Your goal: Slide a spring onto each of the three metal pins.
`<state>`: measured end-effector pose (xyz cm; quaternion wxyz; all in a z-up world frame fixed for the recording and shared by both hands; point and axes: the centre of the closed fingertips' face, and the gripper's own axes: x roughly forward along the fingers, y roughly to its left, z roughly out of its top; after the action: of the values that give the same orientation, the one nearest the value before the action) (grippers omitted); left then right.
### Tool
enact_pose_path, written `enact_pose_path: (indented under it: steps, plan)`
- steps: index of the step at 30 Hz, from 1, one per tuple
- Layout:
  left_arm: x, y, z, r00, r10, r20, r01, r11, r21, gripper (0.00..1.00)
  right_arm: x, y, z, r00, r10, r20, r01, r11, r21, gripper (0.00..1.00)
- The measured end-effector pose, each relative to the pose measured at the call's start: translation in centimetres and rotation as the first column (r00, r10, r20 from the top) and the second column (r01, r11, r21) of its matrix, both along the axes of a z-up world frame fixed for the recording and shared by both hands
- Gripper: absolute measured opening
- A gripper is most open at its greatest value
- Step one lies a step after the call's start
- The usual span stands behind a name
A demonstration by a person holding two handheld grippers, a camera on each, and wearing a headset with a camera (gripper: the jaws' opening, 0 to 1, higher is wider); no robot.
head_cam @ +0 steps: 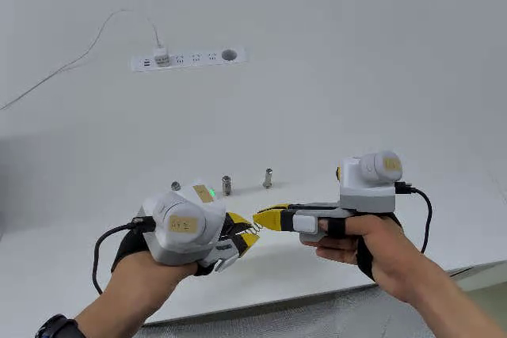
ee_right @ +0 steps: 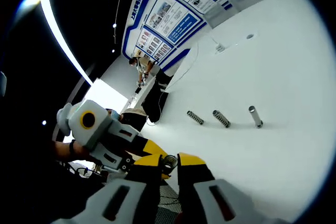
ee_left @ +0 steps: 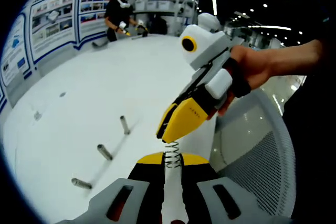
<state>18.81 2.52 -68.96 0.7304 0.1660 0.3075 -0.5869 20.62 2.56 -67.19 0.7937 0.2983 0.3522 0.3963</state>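
Spring (ee_left: 172, 152) pinched in left gripper (ee_left: 171, 164), lower coils hidden between jaws, right gripper (ee_left: 166, 137) at its tip, closure unclear.

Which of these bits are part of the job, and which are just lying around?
Part of the job:
spring
three pins
left tongs
right tongs

Just lying about:
power strip
plug
cable

Left gripper (head_cam: 247, 235) and right gripper (head_cam: 260, 219) had grey-white housings, yellow-and-black jaws and a yellow sticker each. Black left cable (head_cam: 99, 255) and right cable (head_cam: 428, 211) ran off the rears. Black straps wrapped left hand (head_cam: 146, 267) and right hand (head_cam: 376, 247). Dark watch (head_cam: 57, 326) was on the left wrist.
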Motion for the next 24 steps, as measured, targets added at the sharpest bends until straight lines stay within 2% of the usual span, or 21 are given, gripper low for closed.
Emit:
enact_pose_path:
  steps: [2, 5, 7, 9, 11, 14, 16, 18, 20, 21, 22, 23, 24]
  plan:
    - [0.4, 0.0, 0.1, 1.0, -0.007, -0.007, 0.007, 1.0, -0.006, 0.11, 0.1, 0.0, 0.3, 1.0, 0.015, 0.011, -0.015, 1.0, -0.009, 0.12]
    - [0.7, -0.1, 0.5, 1.0, -0.024, -0.015, 0.024, 0.999, -0.025, 0.1, 0.1, 0.0, 0.9, 0.998, 0.051, 0.045, -0.048, 0.997, -0.054, 0.12]
    - [0.8, -0.3, 0.9, 0.999, -0.033, -0.032, 0.031, 0.998, -0.049, 0.1, 0.2, -0.1, 1.3, 0.991, 0.1, 0.085, -0.092, 0.991, -0.1, 0.12]
    - [0.7, -0.4, 1.2, 0.998, -0.043, -0.039, 0.041, 0.997, -0.063, 0.1, 0.0, -0.1, 1.7, 0.981, 0.159, 0.112, -0.141, 0.978, -0.155, 0.12]
    - [0.6, -0.5, 1.4, 0.997, -0.058, -0.042, 0.054, 0.996, -0.075, 0.1, -0.2, 0.0, 1.9, 0.966, 0.22, 0.135, -0.188, 0.959, -0.213, 0.12]
    - [0.4, -0.7, 1.4, 0.996, -0.074, -0.043, 0.071, 0.994, -0.078, 0.1, -0.5, 0.0, 1.8, 0.948, 0.286, 0.14, -0.239, 0.929, -0.283, 0.12]
    - [0.0, -0.9, 1.6, 0.994, -0.09, -0.055, 0.085, 0.992, -0.091, 0.1, -0.7, 0.2, 2.1, 0.931, 0.327, 0.164, -0.268, 0.914, -0.305, 0.12]
    - [-0.2, -1.1, 2.0, 0.992, -0.108, -0.058, 0.1, 0.987, -0.122, 0.1, -0.9, 0.2, 2.6, 0.923, 0.345, 0.172, -0.283, 0.909, -0.304, 0.12]
    - [-0.4, -1.2, 2.4, 0.99, -0.127, -0.063, 0.117, 0.982, -0.146, 0.1, -1.2, 0.2, 3.0, 0.908, 0.379, 0.181, -0.309, 0.895, -0.321, 0.12]
    - [-0.5, -1.3, 2.6, 0.989, -0.133, -0.062, 0.123, 0.981, -0.153, 0.1, -1.3, 0.1, 3.1, 0.892, 0.409, 0.192, -0.329, 0.879, -0.346, 0.12]
    - [-0.5, -1.3, 2.7, 0.988, -0.14, -0.062, 0.128, 0.979, -0.159, 0.1, -1.4, 0.0, 3.2, 0.882, 0.43, 0.195, -0.341, 0.866, -0.365, 0.12]
    - [-0.6, -1.4, 2.8, 0.987, -0.149, -0.062, 0.137, 0.977, -0.165, 0.1, -1.7, 0.0, 3.2, 0.865, 0.461, 0.197, -0.361, 0.846, -0.393, 0.12]
    - [-0.7, -1.4, 2.8, 0.986, -0.154, -0.063, 0.142, 0.976, -0.166, 0.1, -1.8, -0.1, 3.2, 0.853, 0.483, 0.2, -0.373, 0.831, -0.413, 0.12]
